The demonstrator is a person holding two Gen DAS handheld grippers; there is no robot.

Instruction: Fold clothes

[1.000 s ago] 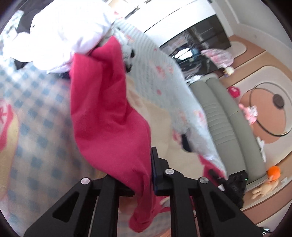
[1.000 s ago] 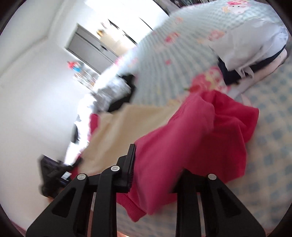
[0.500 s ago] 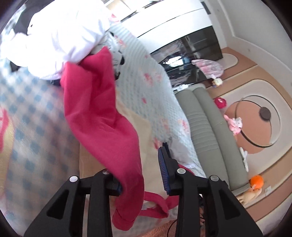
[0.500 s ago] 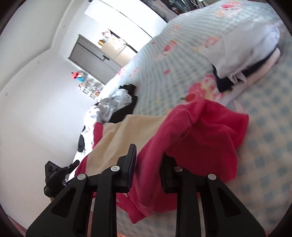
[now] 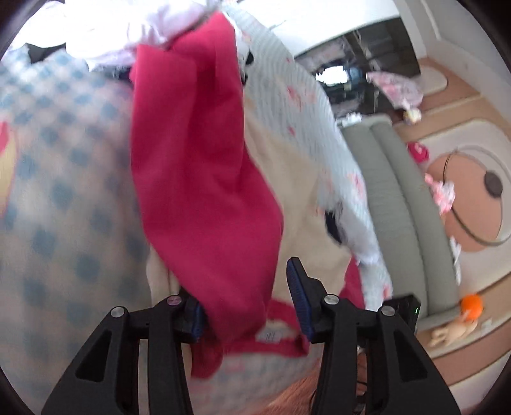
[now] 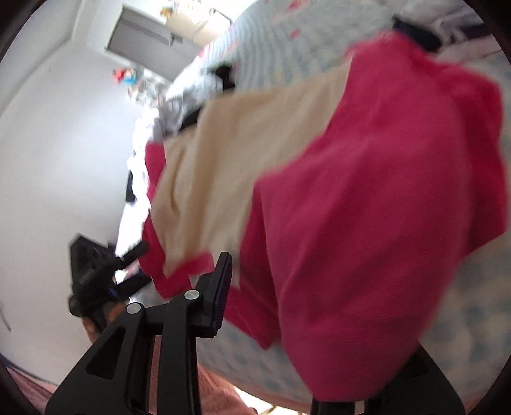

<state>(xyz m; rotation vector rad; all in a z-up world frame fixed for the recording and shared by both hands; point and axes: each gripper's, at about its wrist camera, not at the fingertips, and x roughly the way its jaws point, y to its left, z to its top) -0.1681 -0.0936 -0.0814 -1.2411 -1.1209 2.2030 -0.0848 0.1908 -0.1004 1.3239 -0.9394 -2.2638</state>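
A crimson-and-cream garment lies on the checked bed. Its crimson part (image 5: 198, 172) hangs in a long fold between the fingers of my left gripper (image 5: 246, 300), whose jaws stand wide apart with the cloth against the left pad. In the right wrist view the same crimson cloth (image 6: 367, 198) drapes over my right gripper (image 6: 287, 306) and hides its right finger; only the left finger (image 6: 220, 293) shows. The cream body (image 6: 242, 140) spreads behind.
A heap of white and dark clothes (image 5: 121, 28) sits at the far end of the bed (image 5: 54, 198). A grey sofa (image 5: 399, 204) and floor toys (image 5: 469, 306) lie to the right. A black device (image 6: 95, 268) is at the bed's left edge.
My left gripper's jaws have opened from shut on the crimson cloth to wide apart. The right gripper has moved closer, and the crimson cloth now covers its right finger.
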